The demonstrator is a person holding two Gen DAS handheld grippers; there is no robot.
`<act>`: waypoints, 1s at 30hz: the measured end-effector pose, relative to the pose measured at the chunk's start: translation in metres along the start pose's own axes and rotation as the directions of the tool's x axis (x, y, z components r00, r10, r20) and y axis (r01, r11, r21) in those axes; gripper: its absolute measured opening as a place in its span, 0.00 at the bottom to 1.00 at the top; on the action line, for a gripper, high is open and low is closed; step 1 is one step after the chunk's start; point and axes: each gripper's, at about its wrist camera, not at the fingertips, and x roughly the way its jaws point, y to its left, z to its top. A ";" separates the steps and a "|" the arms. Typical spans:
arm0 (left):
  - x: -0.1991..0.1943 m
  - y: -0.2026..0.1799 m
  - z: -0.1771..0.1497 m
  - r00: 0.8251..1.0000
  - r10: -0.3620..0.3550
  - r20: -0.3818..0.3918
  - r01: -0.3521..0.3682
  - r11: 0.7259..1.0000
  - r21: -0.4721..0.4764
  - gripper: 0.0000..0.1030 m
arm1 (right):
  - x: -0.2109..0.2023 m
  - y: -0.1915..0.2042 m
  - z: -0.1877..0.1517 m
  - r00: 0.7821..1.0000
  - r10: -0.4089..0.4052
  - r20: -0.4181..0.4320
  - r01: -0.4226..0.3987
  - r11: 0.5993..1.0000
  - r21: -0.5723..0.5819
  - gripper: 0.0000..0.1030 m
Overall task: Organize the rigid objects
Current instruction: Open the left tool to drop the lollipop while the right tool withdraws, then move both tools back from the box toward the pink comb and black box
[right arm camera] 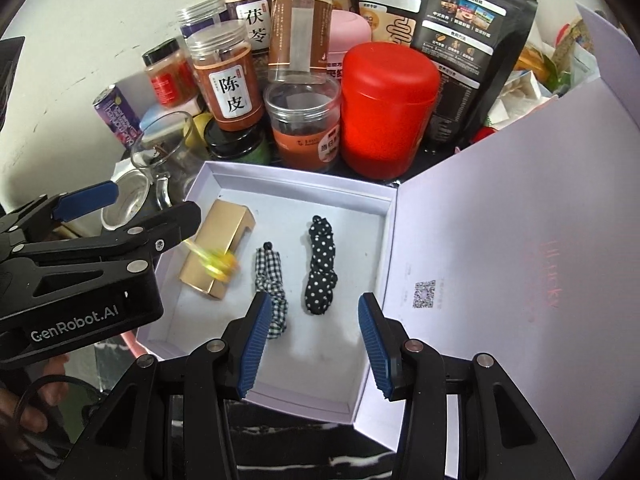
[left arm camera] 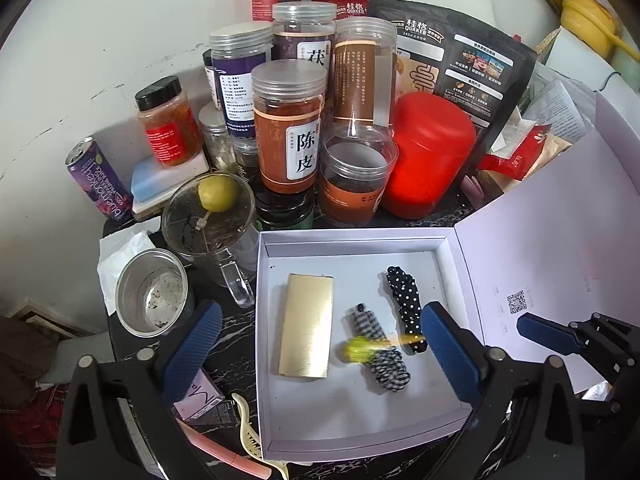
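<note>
Yellow clip [left arm camera: 358,349], a blurred smear in mid-air over the white box [left arm camera: 360,412], sits between the gold case [left arm camera: 307,326] and checked scrunchie [left arm camera: 376,346]. My left gripper [left arm camera: 320,354] gapes empty; my right gripper [right arm camera: 316,344] stands part-open, holding nothing. I fear the clip bounces off the case and out of the box.

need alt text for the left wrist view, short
An open left gripper hangs above a white box holding a gold case, a checked hair tie and a polka-dot hair tie, with a blurred yellow item in mid-air over them. Jars and a red canister crowd the table behind.
</note>
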 end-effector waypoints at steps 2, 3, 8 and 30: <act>-0.002 0.001 -0.001 1.000 -0.001 -0.003 0.001 1.000 -0.006 0.99 | -0.002 -0.001 0.000 1.000 -0.004 0.001 0.004 1.000 0.003 0.44; -0.004 0.003 -0.001 1.000 -0.002 -0.004 0.002 1.000 -0.010 0.99 | -0.003 -0.001 0.000 1.000 -0.006 0.002 0.006 1.000 0.005 0.44; -0.016 0.010 -0.004 1.000 0.007 0.004 -0.007 1.000 -0.024 0.99 | -0.009 0.000 0.000 1.000 -0.009 0.010 0.009 1.000 0.000 0.44; -0.121 0.063 -0.049 0.988 0.117 0.101 -0.101 0.984 -0.149 0.99 | -0.071 0.073 -0.016 0.990 0.096 0.106 -0.077 0.983 -0.169 0.44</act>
